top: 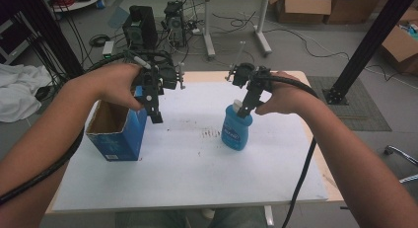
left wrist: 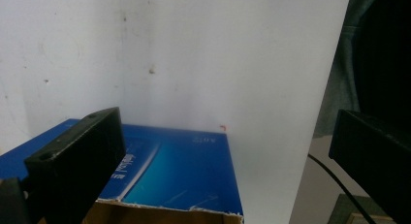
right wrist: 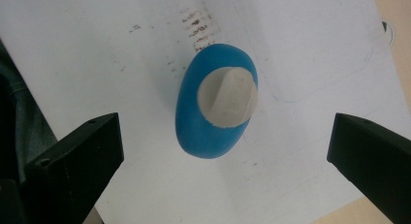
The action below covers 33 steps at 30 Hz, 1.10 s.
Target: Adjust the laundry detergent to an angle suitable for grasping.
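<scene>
A blue bottle with a white cap stands upright on the white table top. My right gripper hangs just above the cap, pointing down. In the right gripper view its jaws stand wide open on either side of the bottle and cap, touching neither. An open-topped blue cardboard box stands at the table's left. My left gripper hovers over the box's right edge. It is open, with nothing between its jaws, and the box's blue side lies below.
Dark scuff marks dot the table between box and bottle. Beyond the far edge stand computer towers, a desk's legs and cardboard boxes. A black frame post rises at the right. White cloth lies at the left.
</scene>
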Available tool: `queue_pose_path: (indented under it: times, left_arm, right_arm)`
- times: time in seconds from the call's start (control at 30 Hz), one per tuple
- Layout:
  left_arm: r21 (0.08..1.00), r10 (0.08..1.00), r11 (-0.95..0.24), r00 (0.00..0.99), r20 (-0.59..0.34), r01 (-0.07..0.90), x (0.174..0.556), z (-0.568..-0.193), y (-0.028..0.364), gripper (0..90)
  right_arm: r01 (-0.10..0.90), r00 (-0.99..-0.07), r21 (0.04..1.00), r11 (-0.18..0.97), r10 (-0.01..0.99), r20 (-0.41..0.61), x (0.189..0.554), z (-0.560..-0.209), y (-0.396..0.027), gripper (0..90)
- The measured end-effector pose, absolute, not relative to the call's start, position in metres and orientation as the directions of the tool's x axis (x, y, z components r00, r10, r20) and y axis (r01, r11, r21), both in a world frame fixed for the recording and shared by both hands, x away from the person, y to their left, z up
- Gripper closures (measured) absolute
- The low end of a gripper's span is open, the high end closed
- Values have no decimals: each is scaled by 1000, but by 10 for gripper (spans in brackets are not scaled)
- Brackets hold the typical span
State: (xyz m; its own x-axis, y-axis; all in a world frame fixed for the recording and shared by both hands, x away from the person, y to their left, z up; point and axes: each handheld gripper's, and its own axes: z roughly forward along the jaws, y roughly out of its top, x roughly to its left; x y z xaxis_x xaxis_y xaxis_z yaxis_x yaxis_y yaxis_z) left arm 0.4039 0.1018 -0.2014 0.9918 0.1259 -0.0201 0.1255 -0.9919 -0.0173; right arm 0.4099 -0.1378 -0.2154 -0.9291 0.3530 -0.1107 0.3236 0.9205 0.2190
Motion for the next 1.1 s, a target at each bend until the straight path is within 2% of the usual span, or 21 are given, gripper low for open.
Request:
queue_pose_path:
  times: [0.03,0.43,1.1]
  left_arm:
    - [-15,126,-992,992,-17,125,404,-202,101,1]
    - [-16,117,-993,993,-16,117,405,-201,95,1]
    - [-14,123,-992,992,-25,122,403,-205,89,1]
  right_arm:
    - [288,-942,216,933,317,-112,404,-210,-138,0]
    - [145,-985,201,969,161,-66,375,-192,-138,0]
    - [-23,-1000,90,996,-22,-20,318,-212,-119,0]
